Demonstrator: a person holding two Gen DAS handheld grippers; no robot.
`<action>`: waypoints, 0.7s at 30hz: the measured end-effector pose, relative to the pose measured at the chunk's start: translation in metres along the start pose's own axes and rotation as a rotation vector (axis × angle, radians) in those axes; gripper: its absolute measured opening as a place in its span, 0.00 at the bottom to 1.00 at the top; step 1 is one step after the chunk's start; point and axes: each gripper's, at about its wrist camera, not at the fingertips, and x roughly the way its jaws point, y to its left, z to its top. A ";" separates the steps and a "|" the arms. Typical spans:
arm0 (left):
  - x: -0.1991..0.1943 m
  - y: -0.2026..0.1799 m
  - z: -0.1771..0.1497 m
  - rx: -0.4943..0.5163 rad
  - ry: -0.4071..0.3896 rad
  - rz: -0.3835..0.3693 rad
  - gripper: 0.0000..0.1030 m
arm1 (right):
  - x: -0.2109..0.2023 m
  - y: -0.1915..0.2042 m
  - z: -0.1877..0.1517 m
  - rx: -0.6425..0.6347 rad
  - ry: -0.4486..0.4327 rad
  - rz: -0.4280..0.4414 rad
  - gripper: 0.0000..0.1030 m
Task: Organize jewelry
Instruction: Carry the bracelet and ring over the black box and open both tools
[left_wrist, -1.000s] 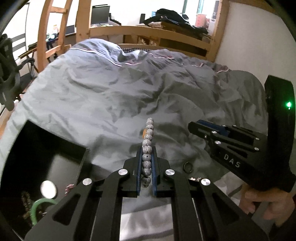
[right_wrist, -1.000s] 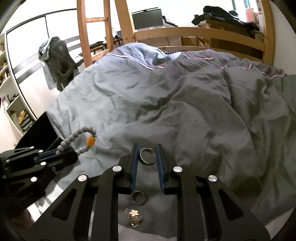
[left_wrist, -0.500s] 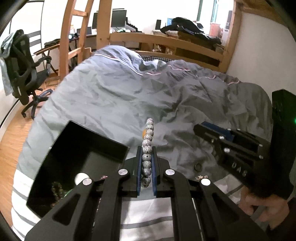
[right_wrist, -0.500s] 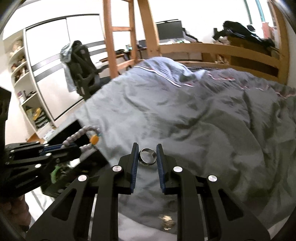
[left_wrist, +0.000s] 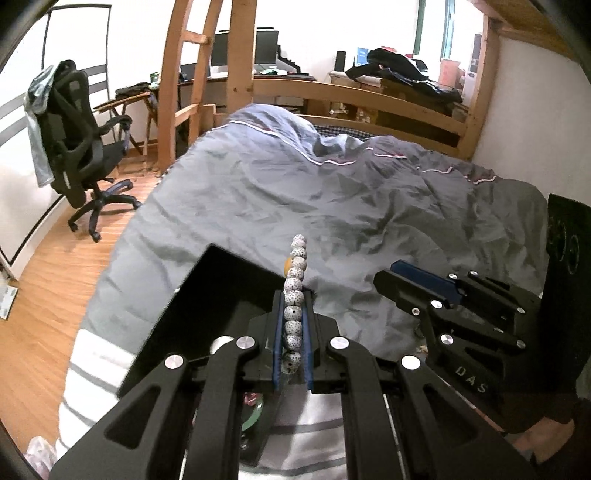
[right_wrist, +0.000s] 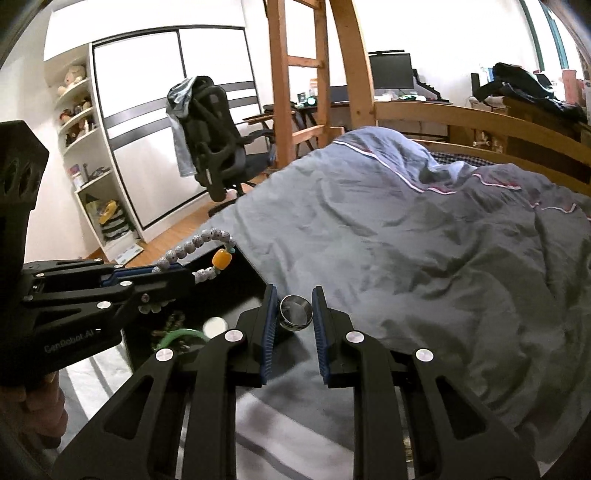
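My left gripper is shut on a speckled white bead bracelet with one amber bead, held above the near edge of a black jewelry box. My right gripper is shut on a silver ring, held over the box's right edge. Inside the box lie a green bangle, a dark bead string and a small round white piece. Each gripper shows in the other's view: the left, the right.
The box sits at the left foot corner of a bed with a rumpled grey duvet. A striped white sheet lies under it. A black office chair stands on the wooden floor to the left. Wooden bed posts stand behind.
Both grippers have swung left with their loads, from over the duvet to over the black box. A ring and a flower piece left on the bed have passed out of view.
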 end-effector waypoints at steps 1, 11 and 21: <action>-0.003 0.002 -0.002 0.000 0.002 0.000 0.08 | 0.001 0.005 0.000 -0.005 0.000 0.009 0.19; -0.013 0.028 -0.007 -0.014 0.014 0.049 0.08 | 0.015 0.038 -0.004 -0.025 0.008 0.066 0.19; -0.007 0.062 -0.011 -0.076 0.053 0.109 0.08 | 0.040 0.075 -0.014 -0.073 0.046 0.139 0.19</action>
